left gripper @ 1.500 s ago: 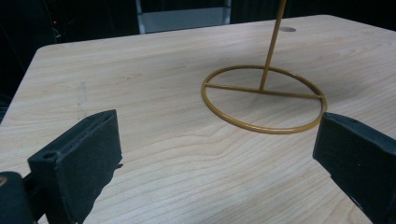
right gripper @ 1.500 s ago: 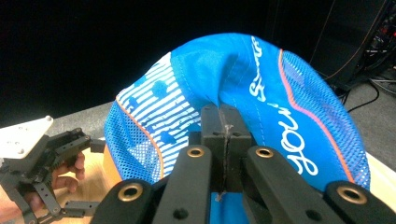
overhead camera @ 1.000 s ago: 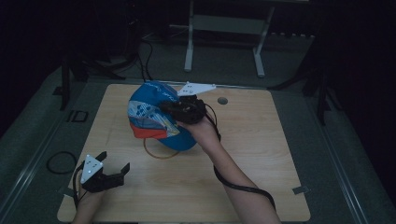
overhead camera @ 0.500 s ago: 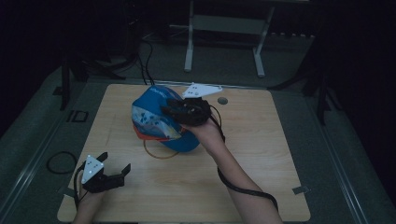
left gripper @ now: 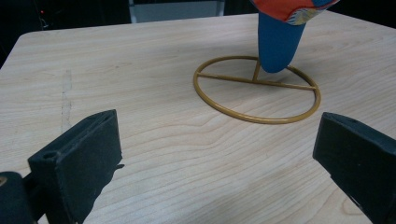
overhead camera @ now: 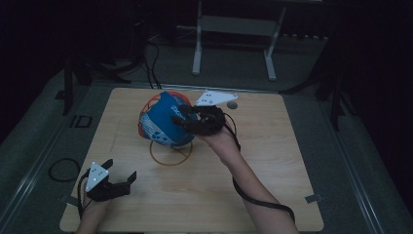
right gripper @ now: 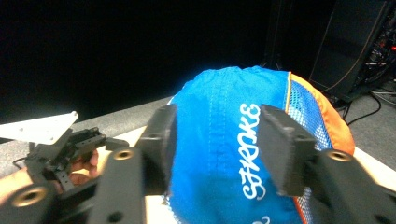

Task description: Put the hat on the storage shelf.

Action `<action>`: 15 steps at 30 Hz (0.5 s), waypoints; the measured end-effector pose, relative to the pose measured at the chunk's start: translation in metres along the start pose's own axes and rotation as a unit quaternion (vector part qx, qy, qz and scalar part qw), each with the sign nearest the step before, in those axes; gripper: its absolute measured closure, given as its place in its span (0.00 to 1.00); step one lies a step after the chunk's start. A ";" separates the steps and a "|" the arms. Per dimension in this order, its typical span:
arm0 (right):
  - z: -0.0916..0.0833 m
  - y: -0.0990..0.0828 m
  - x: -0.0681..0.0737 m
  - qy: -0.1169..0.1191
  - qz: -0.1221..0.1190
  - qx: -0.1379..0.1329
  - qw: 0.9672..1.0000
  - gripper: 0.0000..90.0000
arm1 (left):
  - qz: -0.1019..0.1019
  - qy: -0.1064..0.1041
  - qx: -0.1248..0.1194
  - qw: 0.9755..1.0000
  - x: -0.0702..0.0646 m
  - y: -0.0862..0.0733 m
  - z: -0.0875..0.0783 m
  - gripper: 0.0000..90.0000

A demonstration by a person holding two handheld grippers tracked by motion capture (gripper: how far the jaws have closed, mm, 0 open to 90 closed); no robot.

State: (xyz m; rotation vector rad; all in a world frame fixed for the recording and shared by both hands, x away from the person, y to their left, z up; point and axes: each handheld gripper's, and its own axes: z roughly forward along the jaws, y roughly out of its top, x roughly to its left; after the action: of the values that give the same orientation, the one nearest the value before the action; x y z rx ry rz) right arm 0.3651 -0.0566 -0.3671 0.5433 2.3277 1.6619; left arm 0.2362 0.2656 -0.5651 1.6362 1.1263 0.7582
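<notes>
A blue cap point(overhead camera: 163, 124) with orange mesh and white lettering hangs tilted above a gold wire ring point(overhead camera: 170, 153) lying on the wooden table point(overhead camera: 272, 161). My right gripper point(overhead camera: 187, 119) is shut on the cap's blue crown point(right gripper: 224, 140), one jaw on each side of the fabric. In the left gripper view the cap's blue peak point(left gripper: 276, 44) points down and touches the ring point(left gripper: 257, 88). My left gripper point(overhead camera: 119, 178) rests near the table's front left corner, open and holding nothing point(left gripper: 219, 154), aimed at the ring.
A small dark round object point(overhead camera: 233, 105) lies near the table's far edge behind the right gripper. A cable loop point(overhead camera: 62, 169) lies off the table's left side. A metal stand point(overhead camera: 234, 24) is on the floor beyond the table.
The right gripper has turned and tilted the cap, bringing it slightly nearer; the orange mesh now faces left. The left gripper has stayed put.
</notes>
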 end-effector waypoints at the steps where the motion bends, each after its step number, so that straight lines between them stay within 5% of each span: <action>1: -0.001 -0.001 0.000 0.003 0.000 0.000 1.000 0.49 | 0.000 0.000 0.000 1.000 0.000 0.000 0.000 0.02; 15: -0.026 -0.022 0.004 0.022 -0.005 -0.011 1.000 0.18 | -0.002 -0.001 -0.002 1.000 0.000 0.000 -0.001 0.02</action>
State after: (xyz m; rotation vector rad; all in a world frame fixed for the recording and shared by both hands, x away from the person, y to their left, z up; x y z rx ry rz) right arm 0.3482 -0.0833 -0.3789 0.4945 2.3363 1.7105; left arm 0.2347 0.2659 -0.5650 1.6313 1.1253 0.7561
